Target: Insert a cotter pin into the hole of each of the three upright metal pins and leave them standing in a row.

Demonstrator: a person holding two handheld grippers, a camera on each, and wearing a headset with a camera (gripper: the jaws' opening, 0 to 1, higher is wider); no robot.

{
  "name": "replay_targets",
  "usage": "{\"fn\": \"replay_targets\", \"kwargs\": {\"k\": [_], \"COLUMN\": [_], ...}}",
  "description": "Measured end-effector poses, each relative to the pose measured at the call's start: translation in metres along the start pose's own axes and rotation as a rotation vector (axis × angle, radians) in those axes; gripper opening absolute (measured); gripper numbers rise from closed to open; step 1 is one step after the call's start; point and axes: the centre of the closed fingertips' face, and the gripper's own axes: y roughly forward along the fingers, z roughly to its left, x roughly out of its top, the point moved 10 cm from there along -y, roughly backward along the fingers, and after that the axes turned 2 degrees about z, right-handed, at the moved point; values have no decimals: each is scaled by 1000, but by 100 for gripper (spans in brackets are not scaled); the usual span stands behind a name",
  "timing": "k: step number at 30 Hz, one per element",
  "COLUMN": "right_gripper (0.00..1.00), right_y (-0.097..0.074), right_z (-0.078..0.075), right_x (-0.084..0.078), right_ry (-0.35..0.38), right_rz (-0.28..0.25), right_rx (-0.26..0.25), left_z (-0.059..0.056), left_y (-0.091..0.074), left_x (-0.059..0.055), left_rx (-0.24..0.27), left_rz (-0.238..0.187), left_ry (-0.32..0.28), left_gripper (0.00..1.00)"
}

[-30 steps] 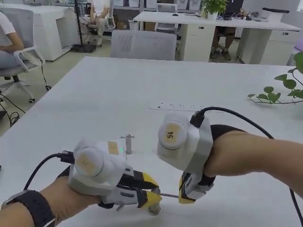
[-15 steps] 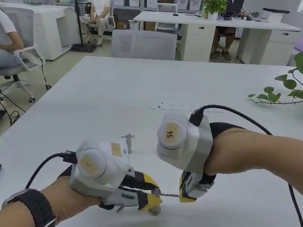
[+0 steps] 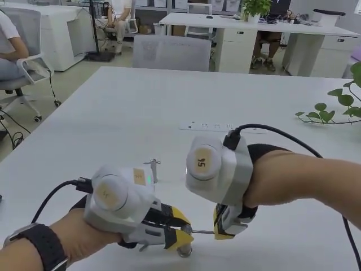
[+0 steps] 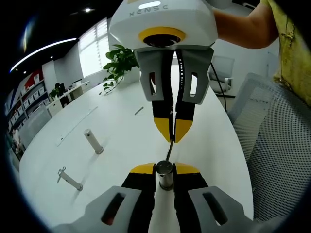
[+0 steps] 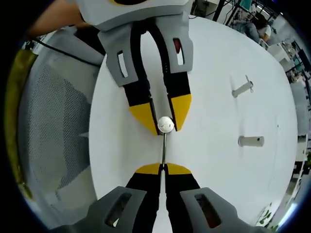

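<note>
Little has moved since a second ago: left gripper (image 4: 165, 170) clamps an upright pin (image 4: 165, 175) near the table (image 3: 169, 113) edge. The right gripper (image 5: 164, 169) pinches a cotter pin (image 5: 164, 148), tip meeting that pin. Two other pins (image 4: 93, 141) sit well apart.

The left hand-held gripper (image 3: 179, 237) and the right hand-held gripper (image 3: 221, 230) meet tip to tip near the front edge of the table (image 3: 113, 113). The slim gap between them is taken up by the cotter pin (image 5: 164, 148), pinched in the right one, and the metal pin (image 4: 165, 175), clamped in the left. Two obstacles stand off to one side, well apart from that pair: a bare upright pin (image 5: 250, 141) and an upright pin with a cotter (image 5: 241, 89). Past them the table lies open as far as the power strip (image 3: 211, 126). Plant stems (image 3: 333, 113) overhang the far right edge. A mesh chair (image 4: 282, 141) sits just off the table's near edge.
</note>
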Motion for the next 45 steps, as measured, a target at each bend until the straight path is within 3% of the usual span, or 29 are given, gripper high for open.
{"fn": "replay_targets", "kwargs": {"k": [45], "right_gripper": [3], "right_y": [3], "right_z": [-3], "right_x": [4], "right_ry": [-6], "right_rz": [-39], "right_rx": [11], "left_z": [2], "left_y": [3], "left_x": [4], "left_rx": [-2], "left_rz": [14], "left_ry": [-6], "left_gripper": [11]}}
